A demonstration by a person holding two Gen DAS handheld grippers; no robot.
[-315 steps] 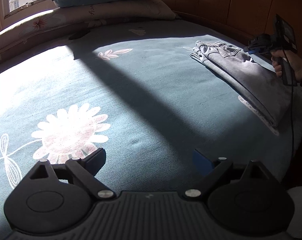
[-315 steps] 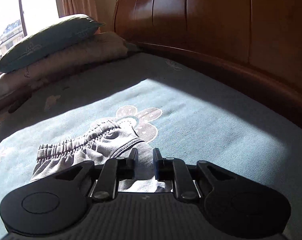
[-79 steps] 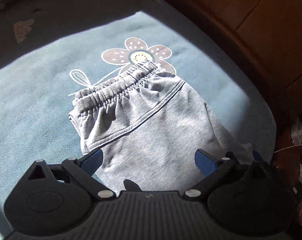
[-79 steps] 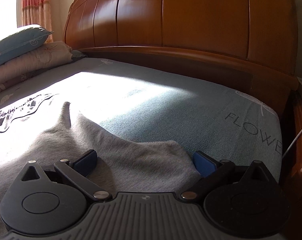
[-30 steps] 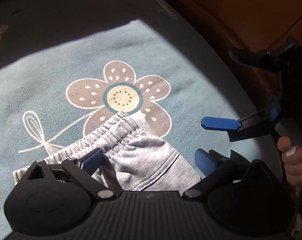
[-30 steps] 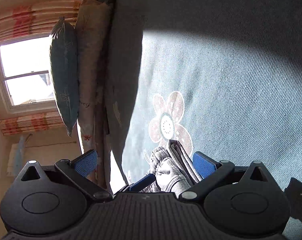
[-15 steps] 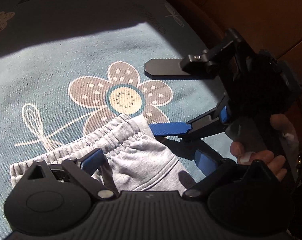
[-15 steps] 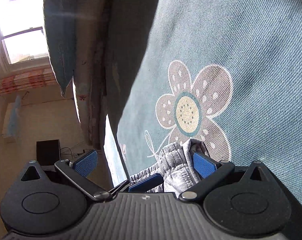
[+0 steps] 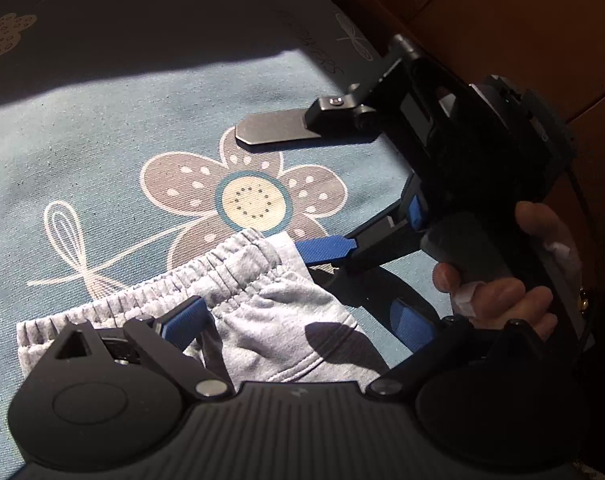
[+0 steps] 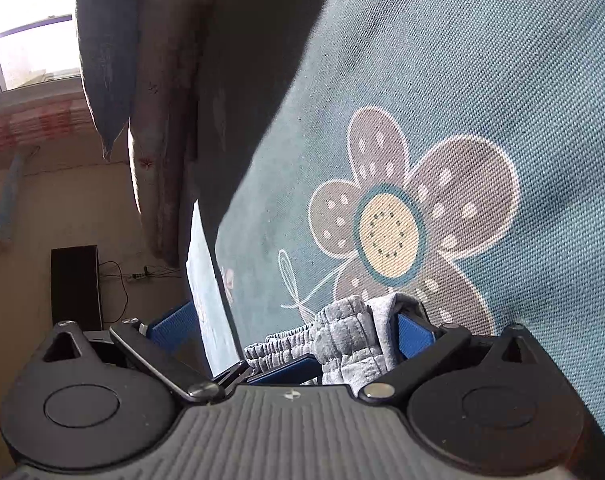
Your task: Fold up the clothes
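Left wrist view: grey shorts [image 9: 262,320] lie on the bed sheet [image 9: 102,140], elastic waistband running left to right just below the printed flower [image 9: 254,200]. My left gripper [image 9: 298,316] hovers over them, jaws wide apart and empty. My right gripper [image 9: 326,264] comes in from the right at the waistband's right corner, one blue pad level with the fabric edge; my right hand [image 9: 502,280] holds its handle.

Right wrist view: my right gripper [image 10: 302,336] has its jaws wide, the bunched waistband corner of the shorts [image 10: 350,336] between them, against the right pad, not clamped. Fabric looks soft, several layers thick. Right gripper is nearer that corner.
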